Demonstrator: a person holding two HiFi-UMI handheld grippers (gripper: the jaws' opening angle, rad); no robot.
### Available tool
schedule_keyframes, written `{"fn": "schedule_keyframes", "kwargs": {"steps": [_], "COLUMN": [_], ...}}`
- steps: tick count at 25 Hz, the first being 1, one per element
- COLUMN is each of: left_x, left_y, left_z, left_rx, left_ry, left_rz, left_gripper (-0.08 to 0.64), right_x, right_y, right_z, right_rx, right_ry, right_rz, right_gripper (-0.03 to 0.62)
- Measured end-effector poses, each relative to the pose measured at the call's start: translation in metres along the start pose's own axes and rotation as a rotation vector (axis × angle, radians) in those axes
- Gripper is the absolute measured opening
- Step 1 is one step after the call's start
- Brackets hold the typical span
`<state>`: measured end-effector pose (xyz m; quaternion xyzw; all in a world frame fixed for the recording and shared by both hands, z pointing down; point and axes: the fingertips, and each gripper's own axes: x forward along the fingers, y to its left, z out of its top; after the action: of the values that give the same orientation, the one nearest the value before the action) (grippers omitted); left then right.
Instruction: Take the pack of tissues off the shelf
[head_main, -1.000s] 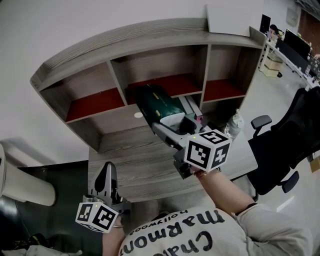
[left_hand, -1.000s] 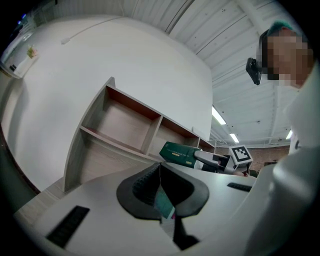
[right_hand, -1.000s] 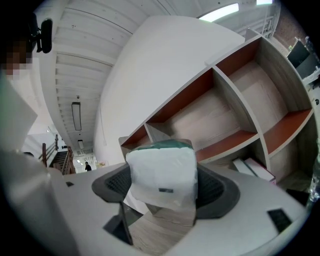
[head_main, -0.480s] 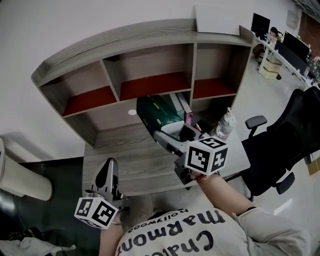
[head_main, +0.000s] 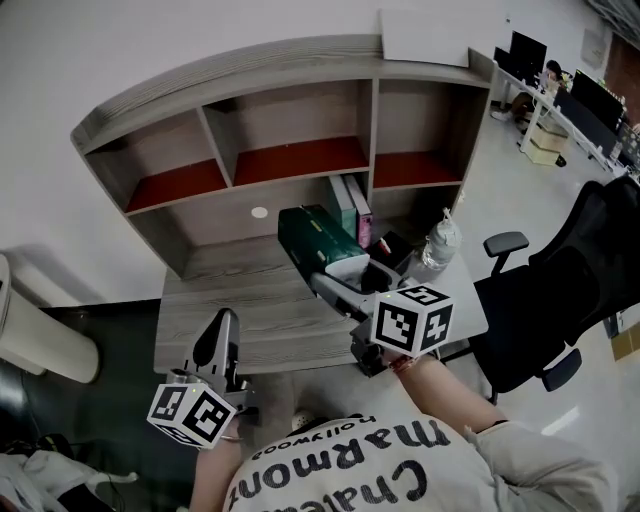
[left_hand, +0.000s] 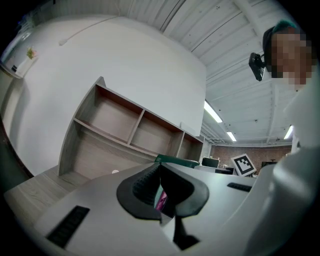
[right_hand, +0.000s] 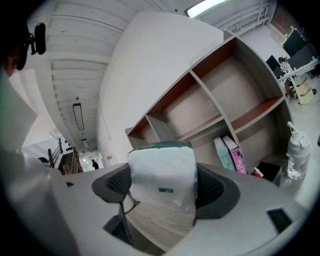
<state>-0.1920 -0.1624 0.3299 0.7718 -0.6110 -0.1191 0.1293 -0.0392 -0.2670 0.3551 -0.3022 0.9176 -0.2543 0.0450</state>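
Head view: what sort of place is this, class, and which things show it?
Probably an open-plan office: a wooden desk with a shelf unit, a black swivel chair beside it, and monitors on other desks further back.

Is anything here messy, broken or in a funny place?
Nothing looks spilled or broken. The only thing off its spot is the pack of tissues, gripped in the right claw over the desk instead of lying on the shelf. The books and the bottle stand upright.

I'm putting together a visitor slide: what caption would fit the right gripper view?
The right hand-held gripper clamps a white-and-green pack of tissues, with the wooden shelf behind.
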Motion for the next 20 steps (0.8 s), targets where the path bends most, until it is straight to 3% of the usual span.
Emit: {"fn": "schedule_keyframes", "kwargs": {"steps": [20], "left_x": [-0.037], "left_y": [-0.039], "left_z": [-0.044], "left_rx": [-0.070], "left_ry": [-0.004], "left_rz": [0.047], "left_gripper": [0.017], "right_x": [-0.059], "right_y": [0.006], "right_z": [-0.034], "right_rx": [-0.032], "right_ry": [0.077], "right_rz": [0.036], "right_gripper": [0.388]}}
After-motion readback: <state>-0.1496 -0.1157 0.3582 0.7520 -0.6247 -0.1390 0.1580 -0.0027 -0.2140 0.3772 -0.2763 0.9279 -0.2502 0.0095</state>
